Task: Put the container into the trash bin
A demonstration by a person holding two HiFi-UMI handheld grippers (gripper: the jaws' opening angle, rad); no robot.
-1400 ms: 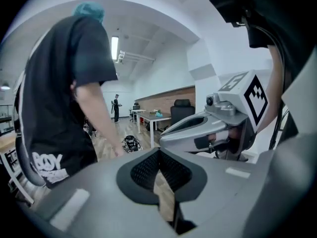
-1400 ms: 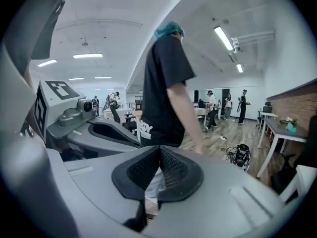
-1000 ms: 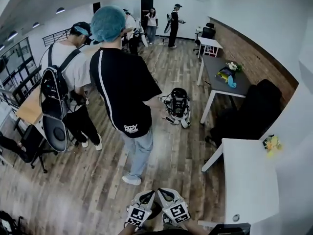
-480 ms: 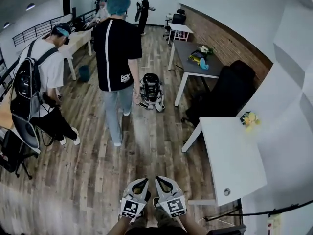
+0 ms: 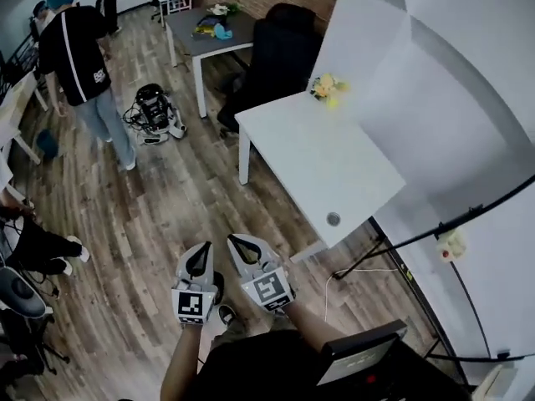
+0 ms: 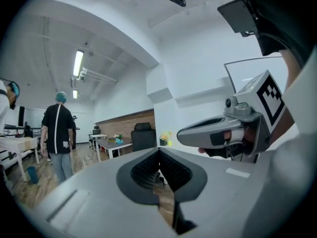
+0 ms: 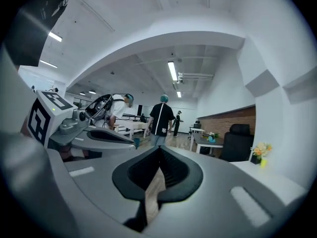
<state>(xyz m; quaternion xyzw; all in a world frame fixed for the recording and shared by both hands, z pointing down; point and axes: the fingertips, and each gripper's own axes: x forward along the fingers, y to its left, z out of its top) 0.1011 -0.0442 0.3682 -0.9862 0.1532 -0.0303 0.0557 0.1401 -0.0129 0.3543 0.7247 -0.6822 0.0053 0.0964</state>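
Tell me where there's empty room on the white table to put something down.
Nearly all of the white table is bare: the wide patch between the yellow flowers at its far corner and the small round hole near its front edge. The grey table beyond the black chair is more crowded, with colourful things at its far end.

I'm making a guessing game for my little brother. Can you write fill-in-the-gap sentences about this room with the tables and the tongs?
1. The small bunch of yellow flowers stands on the ____ rectangular table.
2. The left tongs and the right tongs are both ____ and hold nothing.
3. The brown floor is made of ____ planks.

Missing words: white; shut; wooden
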